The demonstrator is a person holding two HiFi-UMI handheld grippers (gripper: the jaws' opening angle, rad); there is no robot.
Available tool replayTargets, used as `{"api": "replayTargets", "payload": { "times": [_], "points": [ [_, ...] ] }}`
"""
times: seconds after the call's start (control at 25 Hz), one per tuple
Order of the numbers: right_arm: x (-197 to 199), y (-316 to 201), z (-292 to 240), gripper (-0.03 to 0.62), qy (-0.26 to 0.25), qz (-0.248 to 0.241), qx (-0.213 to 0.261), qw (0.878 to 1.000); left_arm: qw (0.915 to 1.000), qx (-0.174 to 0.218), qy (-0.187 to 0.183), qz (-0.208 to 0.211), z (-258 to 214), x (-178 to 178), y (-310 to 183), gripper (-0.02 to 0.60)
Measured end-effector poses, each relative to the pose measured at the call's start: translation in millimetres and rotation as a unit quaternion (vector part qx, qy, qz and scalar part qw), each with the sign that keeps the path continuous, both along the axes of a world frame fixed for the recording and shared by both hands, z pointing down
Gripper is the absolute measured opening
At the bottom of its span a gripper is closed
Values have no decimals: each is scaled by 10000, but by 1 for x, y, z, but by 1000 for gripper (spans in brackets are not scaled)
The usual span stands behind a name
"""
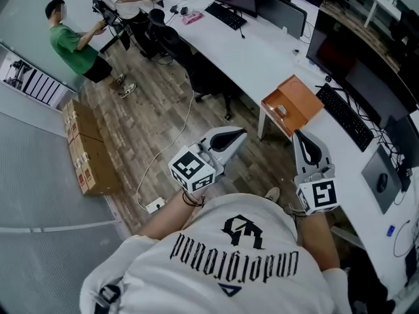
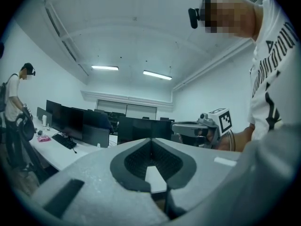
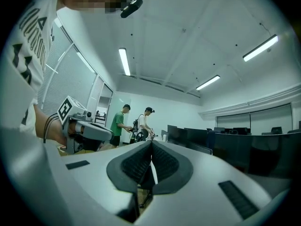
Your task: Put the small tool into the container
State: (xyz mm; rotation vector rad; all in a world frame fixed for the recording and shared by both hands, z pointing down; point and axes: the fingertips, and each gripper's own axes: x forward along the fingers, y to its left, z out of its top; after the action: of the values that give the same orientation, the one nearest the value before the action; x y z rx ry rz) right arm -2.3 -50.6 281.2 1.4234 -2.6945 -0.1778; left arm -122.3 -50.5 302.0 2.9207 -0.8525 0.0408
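An orange open container (image 1: 293, 101) sits on the white desk's near edge, with a small pale object (image 1: 281, 110) inside it; I cannot tell what that object is. My left gripper (image 1: 243, 133) is held in front of my chest, jaws shut and empty, pointing toward the desk. The right gripper (image 1: 297, 135) hovers beside it, just short of the container, also shut with nothing in it. In the left gripper view the jaws (image 2: 151, 140) meet at the tips and the right gripper (image 2: 197, 128) shows beyond. The right gripper view shows closed jaws (image 3: 151, 143) and the left gripper (image 3: 87, 131).
A long white desk (image 1: 262, 57) carries keyboards (image 1: 345, 115), monitors (image 1: 340, 51) and a mouse pad. Black chairs (image 1: 196, 70) stand along it. Two people (image 1: 78, 41) work at the far left. Cardboard boxes (image 1: 85, 149) and a cable with a power strip (image 1: 156, 205) lie on the wooden floor.
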Motion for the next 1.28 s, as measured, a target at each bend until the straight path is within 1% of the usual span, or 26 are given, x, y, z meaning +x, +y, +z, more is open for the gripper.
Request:
{"api": "replayTargets", "payload": {
  "times": [0.16, 0.28, 0.52, 0.68, 0.84, 1.0, 1.28],
  "points": [
    [-30, 28, 3, 15, 72, 138, 37, 9999, 9999, -79, 88, 95, 9, -32, 23, 15],
    [-47, 51, 5, 15, 118, 300, 26, 9995, 9995, -126, 118, 270, 15, -48, 40, 15],
    [-60, 90, 11, 15, 127, 603, -83, 9981, 9973, -163, 130, 698, 18, -50, 69, 15],
    [-63, 114, 14, 15, 245, 499, -168, 9983, 9959, -145, 81, 891, 17, -46, 90, 15],
    [-56, 136, 16, 15, 330, 382, -173, 9986, 9972, -119, 62, 734, 17, -47, 105, 15],
    [-50, 159, 17, 15, 322, 181, -155, 9992, 9985, -133, 59, 527, 17, -40, 127, 15],
    [-24, 217, 22, 15, 299, -107, -224, 9992, 9992, -206, 15, 332, 22, -10, 190, 15]
  ]
}}
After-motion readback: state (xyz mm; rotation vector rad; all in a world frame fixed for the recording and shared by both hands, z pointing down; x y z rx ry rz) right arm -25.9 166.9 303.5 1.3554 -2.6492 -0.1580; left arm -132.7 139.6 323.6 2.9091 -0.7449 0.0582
